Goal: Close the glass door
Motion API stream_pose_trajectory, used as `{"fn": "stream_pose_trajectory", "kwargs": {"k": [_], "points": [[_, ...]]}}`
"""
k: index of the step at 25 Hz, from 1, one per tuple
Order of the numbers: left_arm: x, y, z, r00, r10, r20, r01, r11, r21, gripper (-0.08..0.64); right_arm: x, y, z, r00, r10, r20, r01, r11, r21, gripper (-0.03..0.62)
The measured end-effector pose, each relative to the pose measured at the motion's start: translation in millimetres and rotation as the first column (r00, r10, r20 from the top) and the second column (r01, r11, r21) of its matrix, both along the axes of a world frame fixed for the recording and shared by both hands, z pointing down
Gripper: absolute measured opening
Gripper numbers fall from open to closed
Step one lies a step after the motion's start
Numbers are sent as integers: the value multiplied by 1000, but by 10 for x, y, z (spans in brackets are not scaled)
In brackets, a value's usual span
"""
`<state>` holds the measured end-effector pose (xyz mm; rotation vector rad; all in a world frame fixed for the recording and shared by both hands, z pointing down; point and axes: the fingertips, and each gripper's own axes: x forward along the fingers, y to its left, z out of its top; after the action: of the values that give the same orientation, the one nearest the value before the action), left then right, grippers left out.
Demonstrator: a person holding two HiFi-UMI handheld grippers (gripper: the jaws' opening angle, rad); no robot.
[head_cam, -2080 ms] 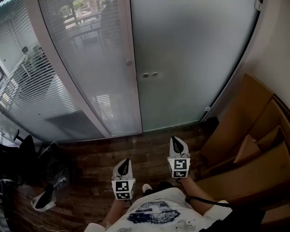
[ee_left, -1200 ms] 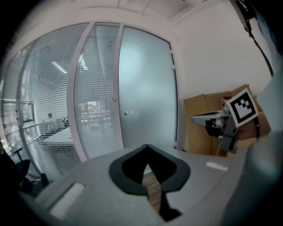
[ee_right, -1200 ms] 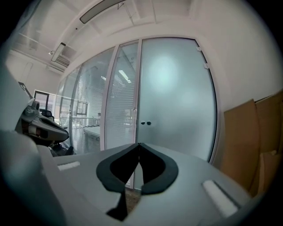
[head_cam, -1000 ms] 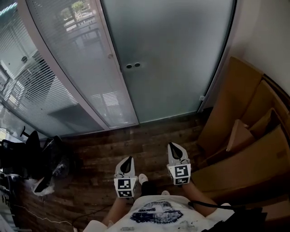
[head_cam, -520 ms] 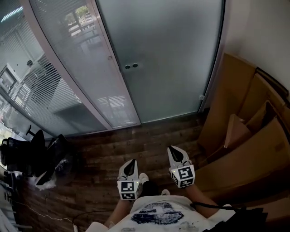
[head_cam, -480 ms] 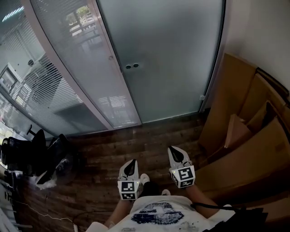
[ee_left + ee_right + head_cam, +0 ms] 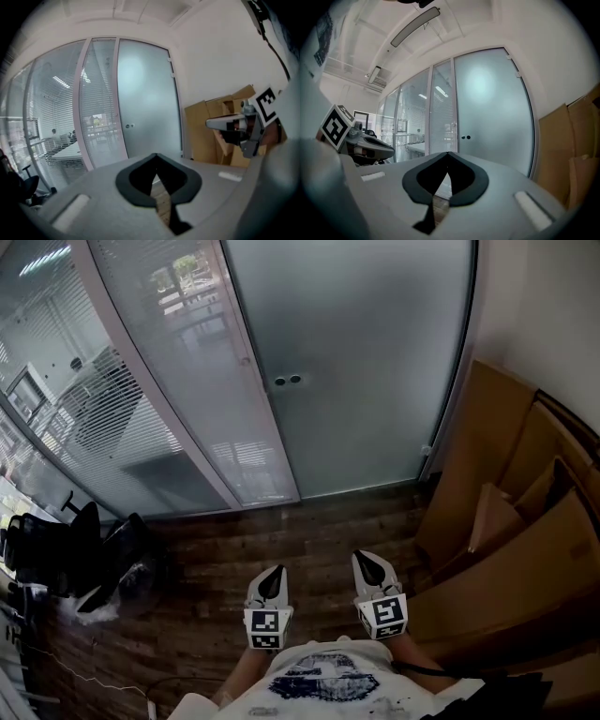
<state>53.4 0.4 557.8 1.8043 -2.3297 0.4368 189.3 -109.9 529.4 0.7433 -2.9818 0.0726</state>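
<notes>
Door (image 7: pixel 375 371) closed; backing away from it.
Left claw (image 7: pixel 273 573), right claw (image 7: pixel 368 561) pinched together, empty; door well ahead, looks done.

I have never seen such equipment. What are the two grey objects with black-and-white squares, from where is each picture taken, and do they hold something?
A person stands on a wooden floor and holds one tool in each hand: the left hand-held gripper and the right hand-held gripper. The head view looks down from the person's head; each gripper view looks along its own jaws. Both pairs of jaws are together and hold nothing. Ahead is the frosted glass door; cardboard stands at the right.
</notes>
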Motion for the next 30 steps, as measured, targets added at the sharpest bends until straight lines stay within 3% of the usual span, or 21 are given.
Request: {"fn": "stream_pose_trajectory", "kwargs": {"k": [5,13,30], "points": [[-90,38,-5,1000,-26,-18,26,999,21,3,-105,89,1,1000,-10,13,11,1000,-23,8],[-174,102,-41,1000,-13,-24,13,999,35,3,-193,86,111,996,27,-89,-29,999,-25,6],[-194,198,-21,999,-22,-32,23,999,38,2,-197,197,90,996,7,-88,-8,1000,-10,6]]}}
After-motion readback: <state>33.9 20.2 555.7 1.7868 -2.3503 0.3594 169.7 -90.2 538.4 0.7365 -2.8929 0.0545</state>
